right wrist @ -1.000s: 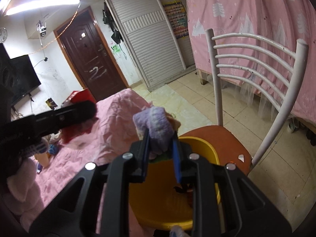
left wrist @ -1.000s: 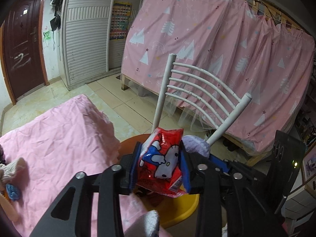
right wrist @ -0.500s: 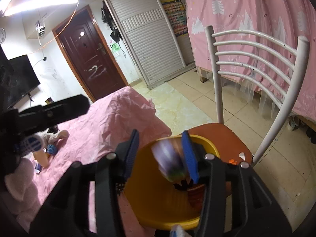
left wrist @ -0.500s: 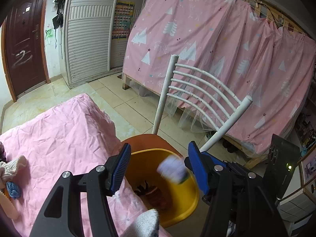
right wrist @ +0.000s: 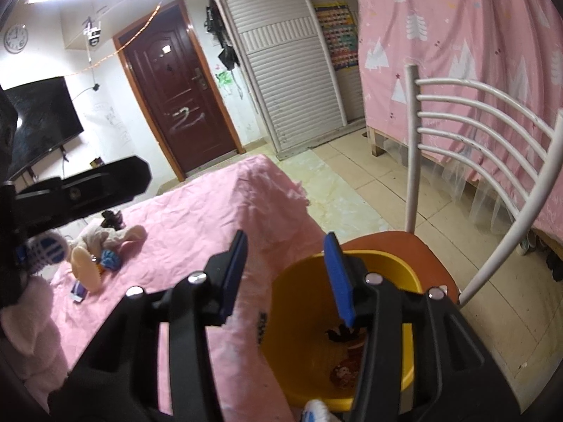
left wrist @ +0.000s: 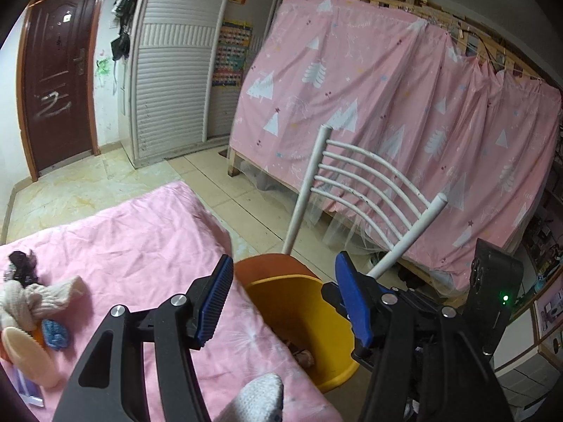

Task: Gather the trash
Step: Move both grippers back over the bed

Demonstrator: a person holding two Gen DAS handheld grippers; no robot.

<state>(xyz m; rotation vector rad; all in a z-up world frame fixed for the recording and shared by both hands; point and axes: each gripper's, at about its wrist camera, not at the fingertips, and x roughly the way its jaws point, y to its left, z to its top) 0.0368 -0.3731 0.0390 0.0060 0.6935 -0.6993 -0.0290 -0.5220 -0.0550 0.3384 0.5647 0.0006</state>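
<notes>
Left gripper (left wrist: 283, 295): jaws stood apart with nothing between the blue pads, released. Through the gap, lower centre of the left wrist view, the yellow bin (left wrist: 302, 302) sat on the orange seat of the white chair (left wrist: 369, 190).

Right gripper (right wrist: 286, 274): jaws likewise parted and empty, released. In the right wrist view the yellow bin filled the lower centre-right of the frame, its rim touching the edge of the pink sheet (right wrist: 197, 218). Trash (right wrist: 346, 365) lay on the bin floor: a reddish wrapper and a dark scrap; other pieces too small to tell.

Left of frame in the left wrist view, on the pink sheet, lay a cream knitted item (left wrist: 31, 299), a small blue item (left wrist: 54, 332) and a dark scrap (left wrist: 21, 263), well apart from the bin.

Background, upper frame: dark red door (left wrist: 58, 81), white slatted wardrobe (left wrist: 172, 81), pink curtain with tree print (left wrist: 387, 105).
</notes>
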